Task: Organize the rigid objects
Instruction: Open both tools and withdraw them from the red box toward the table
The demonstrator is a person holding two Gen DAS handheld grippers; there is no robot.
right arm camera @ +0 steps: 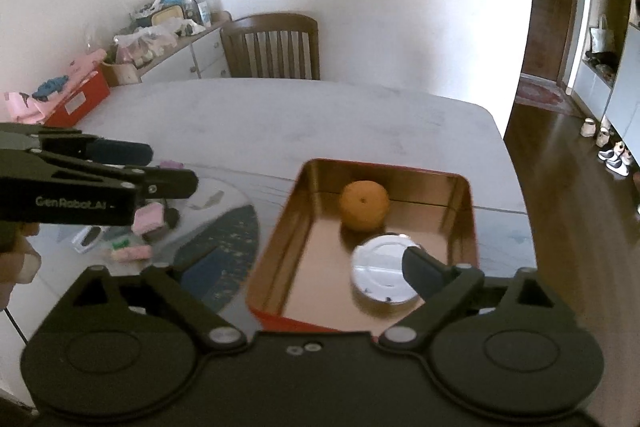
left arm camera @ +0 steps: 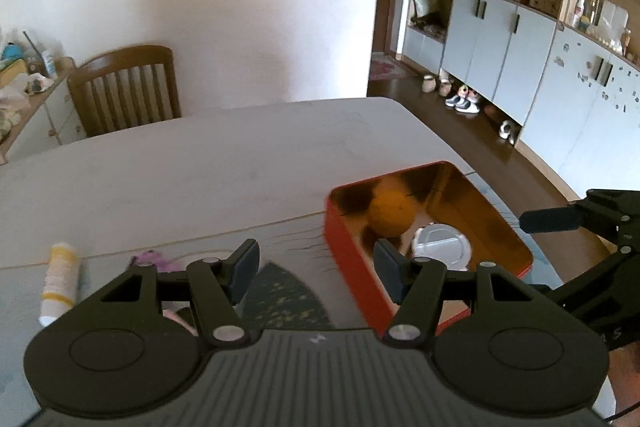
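A red tin box point(left arm camera: 344, 247) point(right arm camera: 276, 247) with a gold inside stands on the table. In it lie an orange point(left arm camera: 390, 213) point(right arm camera: 364, 205) and a white round lid-like disc point(left arm camera: 442, 247) point(right arm camera: 382, 273). My left gripper point(left arm camera: 316, 267) is open and empty above the box's left wall. My right gripper point(right arm camera: 312, 275) is open and empty over the box, its right fingertip point(right arm camera: 420, 271) above the disc; its left finger is blurred. Small items lie left of the box: a yellow-white roll point(left arm camera: 60, 281), pink pieces point(right arm camera: 148, 219) and a green piece point(right arm camera: 120, 245).
A dark fan-shaped mat point(left arm camera: 288, 299) point(right arm camera: 224, 259) lies beside the box. A wooden chair point(left arm camera: 124, 89) point(right arm camera: 272, 45) stands at the table's far edge. A red bin with pink cloth point(right arm camera: 76, 99) and a cluttered sideboard point(right arm camera: 176, 39) are at left. Cabinets point(left arm camera: 520, 39) line the right.
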